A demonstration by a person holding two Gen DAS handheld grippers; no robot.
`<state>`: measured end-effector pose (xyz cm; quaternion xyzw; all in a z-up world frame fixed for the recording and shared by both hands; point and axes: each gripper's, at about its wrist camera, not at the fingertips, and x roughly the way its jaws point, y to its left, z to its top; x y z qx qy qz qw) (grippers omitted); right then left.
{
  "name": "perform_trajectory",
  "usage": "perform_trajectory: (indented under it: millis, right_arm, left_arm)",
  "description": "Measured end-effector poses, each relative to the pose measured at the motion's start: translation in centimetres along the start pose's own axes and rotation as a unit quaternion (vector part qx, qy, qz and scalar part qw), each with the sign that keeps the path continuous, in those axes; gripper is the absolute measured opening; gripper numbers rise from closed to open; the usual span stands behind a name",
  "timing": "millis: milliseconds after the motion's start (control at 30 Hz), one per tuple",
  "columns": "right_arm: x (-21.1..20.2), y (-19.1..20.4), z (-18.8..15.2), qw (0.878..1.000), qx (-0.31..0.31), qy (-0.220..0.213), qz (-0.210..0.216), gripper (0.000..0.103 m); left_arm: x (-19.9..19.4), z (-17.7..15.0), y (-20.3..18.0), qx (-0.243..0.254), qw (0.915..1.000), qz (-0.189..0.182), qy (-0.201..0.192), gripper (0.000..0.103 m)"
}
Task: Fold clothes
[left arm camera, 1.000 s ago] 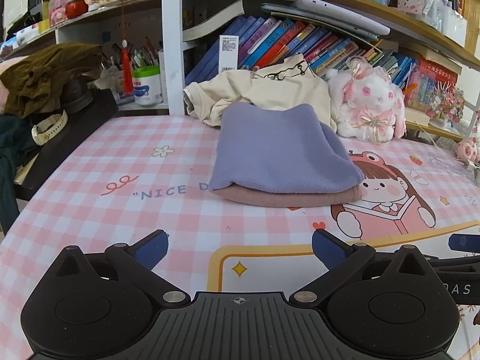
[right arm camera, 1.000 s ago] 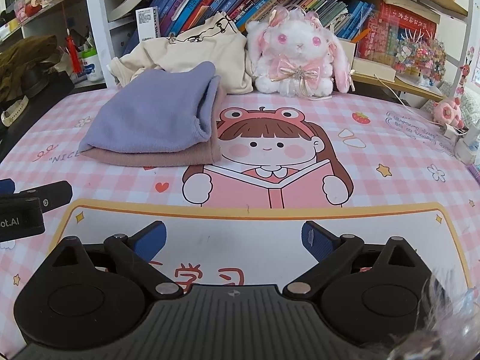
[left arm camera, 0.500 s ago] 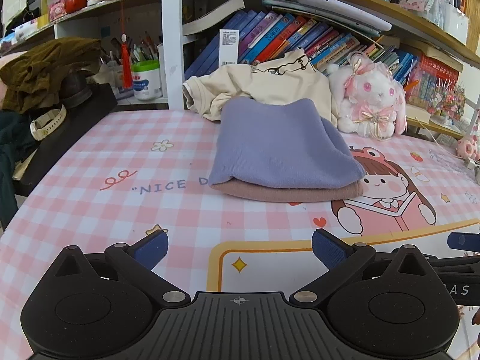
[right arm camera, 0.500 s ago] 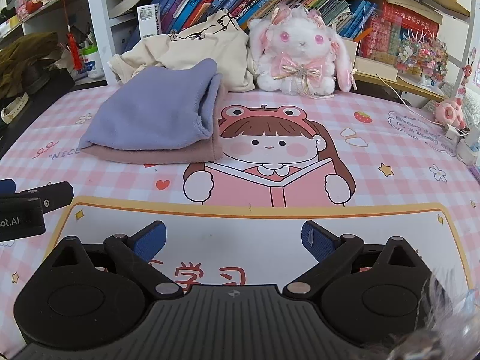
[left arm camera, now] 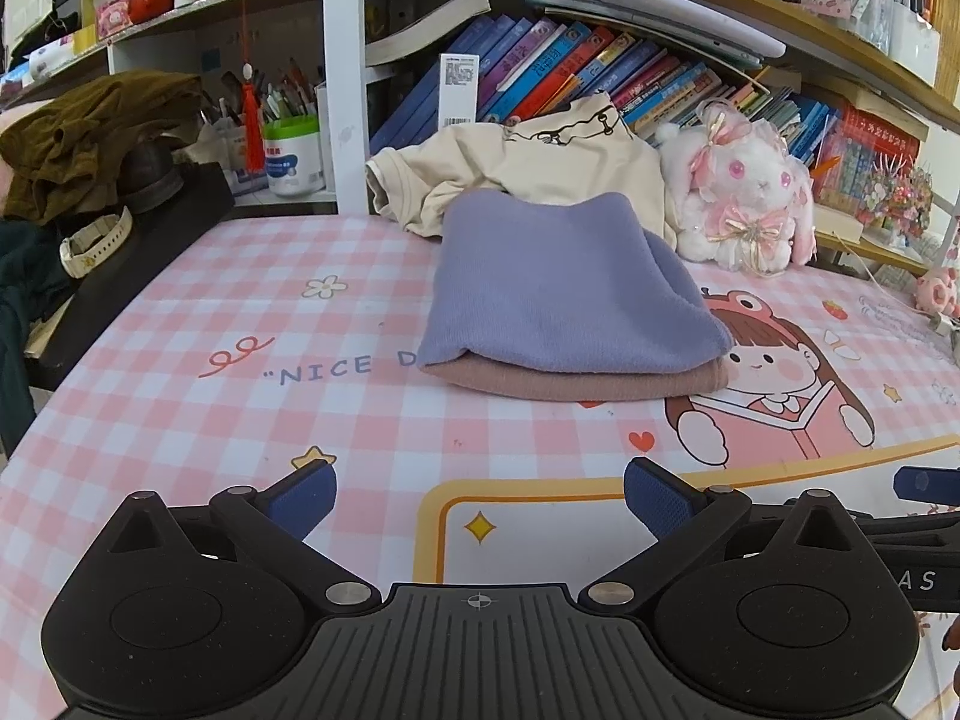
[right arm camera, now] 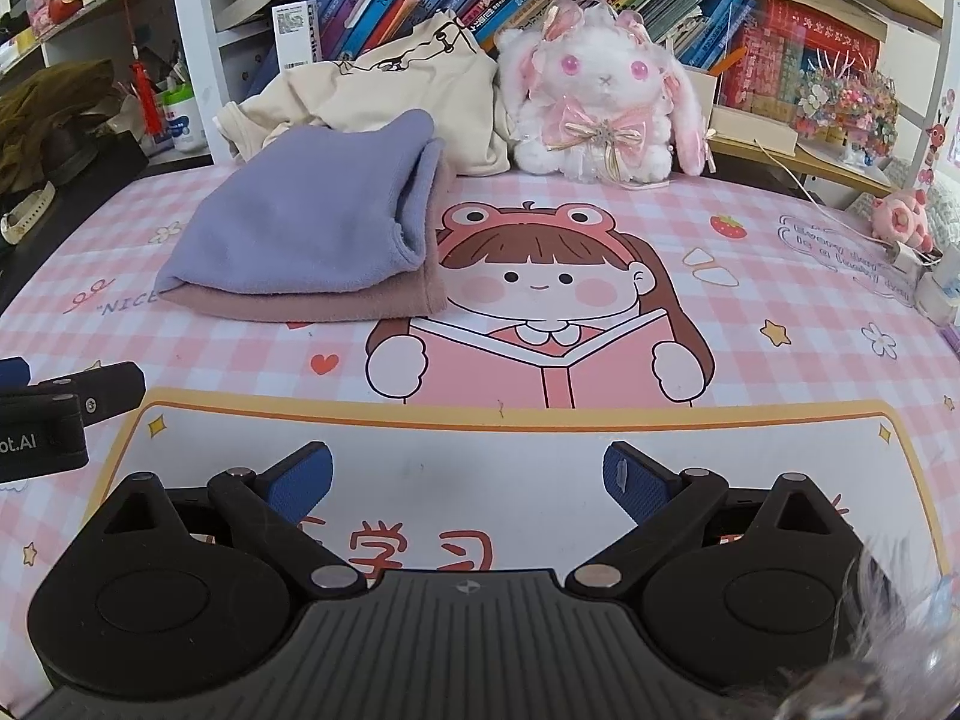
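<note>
Left wrist view: the left gripper [left arm camera: 480, 501] is seen low over a pink checked cartoon-print table mat [left arm camera: 252, 396], its blue-padded fingers [left arm camera: 303, 495] spread wide with nothing between them. Well ahead, a folded lavender fleece garment [left arm camera: 564, 288] lies stacked on a folded dusty-pink garment [left arm camera: 576, 384], both flat on the mat. Behind them a crumpled cream sweatshirt [left arm camera: 540, 168] is slumped against a row of leaning books [left arm camera: 540, 66], just beside a white and pink plush rabbit [left arm camera: 750, 192]. Compared with a second ago, the stack is shown slightly higher and larger in frame, the camera having edged forward; the fingers are spread as before.

Right wrist view: the right gripper [right arm camera: 468, 483] is likewise held with fingers [right arm camera: 639, 483] wide apart and empty, above the white panel of the mat. The lavender garment [right arm camera: 300, 234] and pink one [right arm camera: 312, 303] lie ahead to the left, the sweatshirt [right arm camera: 396, 90] and rabbit [right arm camera: 600, 96] behind. Part of the left gripper [right arm camera: 54, 414] is seen at the left edge. The scene has drawn slightly nearer than before; the garments are unmoved.
</note>
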<state>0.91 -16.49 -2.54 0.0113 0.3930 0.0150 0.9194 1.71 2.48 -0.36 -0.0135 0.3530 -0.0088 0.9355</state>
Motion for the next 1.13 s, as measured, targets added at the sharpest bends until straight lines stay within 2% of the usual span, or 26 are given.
perform_trajectory:
  millis: [833,1133]
  right_arm:
    - [0.45,0.17,0.14,1.000,0.000,0.008,0.003,0.098]
    - [0.55,0.28,0.10,1.000,-0.001,0.011,0.004,0.098]
  left_arm:
    - [0.47,0.00,0.27,-0.008,0.9998,-0.005,0.015,0.103]
    - [0.28,-0.08,0.21,-0.009,0.9999,-0.010,0.009,0.103]
